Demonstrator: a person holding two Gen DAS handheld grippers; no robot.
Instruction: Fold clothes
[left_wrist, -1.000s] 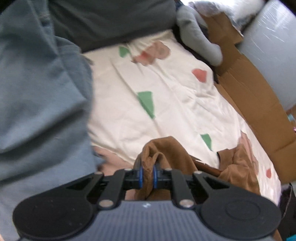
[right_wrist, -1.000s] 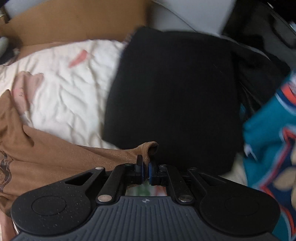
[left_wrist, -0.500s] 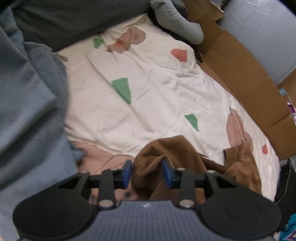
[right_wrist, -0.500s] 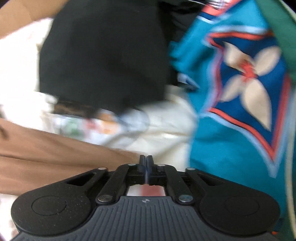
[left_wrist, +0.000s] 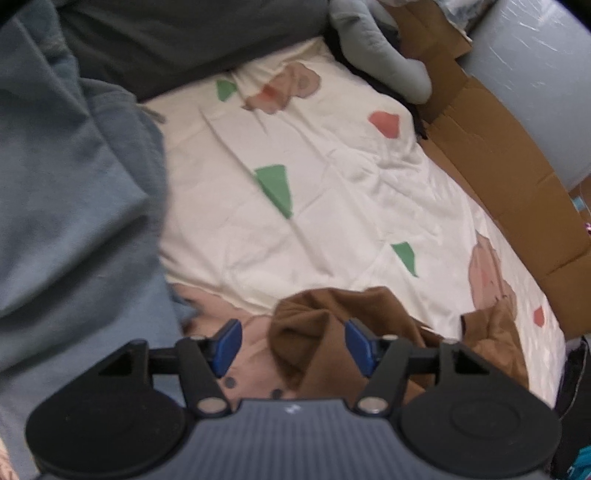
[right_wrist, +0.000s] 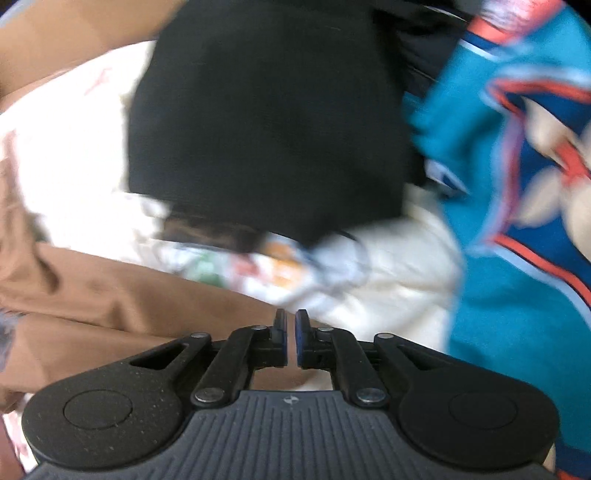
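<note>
Left gripper (left_wrist: 293, 341) points steeply down at the bed, its jaws having just been opening; they now stand wide apart. A bunched fold of the brown shirt (left_wrist: 314, 332) sits between the blue pads (left_wrist: 227, 345), nearer the right pad and apart from the left one, so the cloth is released rather than pinched. Ahead of this gripper spreads the cream bedsheet (left_wrist: 332, 184) with green, red and pink shapes. To its left hangs a blue-grey garment (left_wrist: 74, 184), and farther ahead lies a dark grey one (left_wrist: 184, 37). Off to the right runs a strip of cardboard (left_wrist: 498, 166), with a pale grey sleeve (left_wrist: 388, 62) draped at its far end.

Right gripper (right_wrist: 290, 338) also points almost straight down. Its jaws are drawn nearly together with only a thin slit between them. The brown shirt (right_wrist: 110, 295) reaches in from the left up to the left finger, but motion blur keeps me from telling whether any of its edge is caught in the slit. Ahead lies a black garment (right_wrist: 266, 122), to the right a teal jersey (right_wrist: 517, 184) with red and blue trim, and between them a white printed piece (right_wrist: 332, 266) too smeared to identify. Both grippers' housings cover whatever lies directly beneath them.
</note>
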